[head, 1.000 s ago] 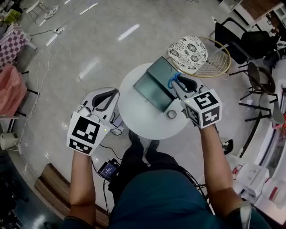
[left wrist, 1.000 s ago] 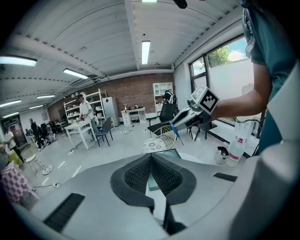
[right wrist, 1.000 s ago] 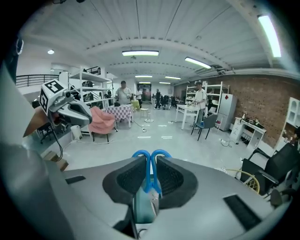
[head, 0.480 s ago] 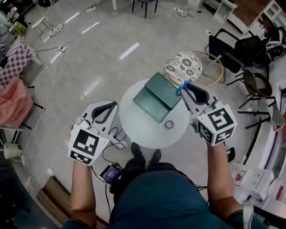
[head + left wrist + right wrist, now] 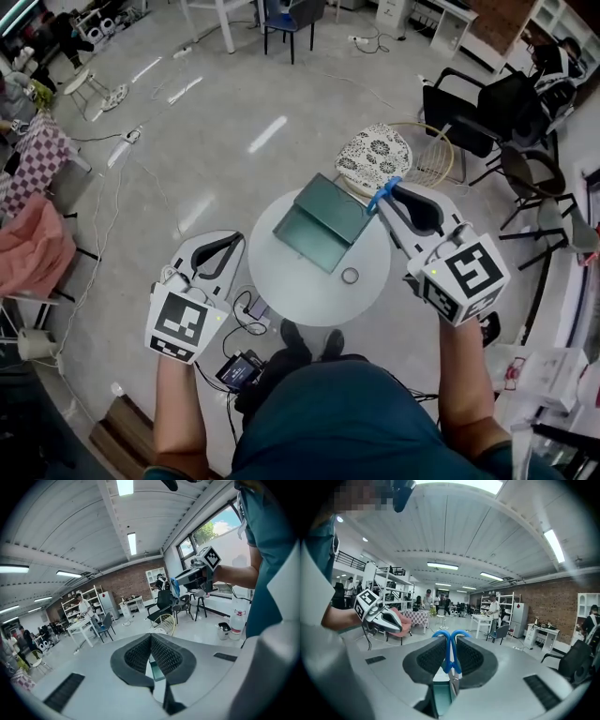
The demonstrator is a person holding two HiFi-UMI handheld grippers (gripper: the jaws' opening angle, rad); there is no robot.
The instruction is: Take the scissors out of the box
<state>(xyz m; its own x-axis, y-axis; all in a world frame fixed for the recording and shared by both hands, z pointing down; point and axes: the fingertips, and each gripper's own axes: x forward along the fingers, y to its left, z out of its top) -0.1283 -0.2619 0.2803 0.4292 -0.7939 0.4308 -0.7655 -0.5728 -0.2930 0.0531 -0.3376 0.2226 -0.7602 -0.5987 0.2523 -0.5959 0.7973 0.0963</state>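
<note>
Blue-handled scissors hang in the air over the round white table's right edge, with my right gripper shut on them. In the right gripper view the blue handle loops stick out past the closed pads, blades hidden below. The open green box lies on the table's far half, just left of the scissors. My left gripper hovers left of the table, shut with nothing in it; the left gripper view shows its pads pressed together.
A small ring-shaped object lies on the table near the box. A patterned cushion on a wire chair stands behind the table, black chairs to the right. Cables and a small device lie on the floor by the person's feet.
My right gripper has lifted the scissors up and to the right, away from the box toward the table's right edge. The left gripper has stayed beside the table.
</note>
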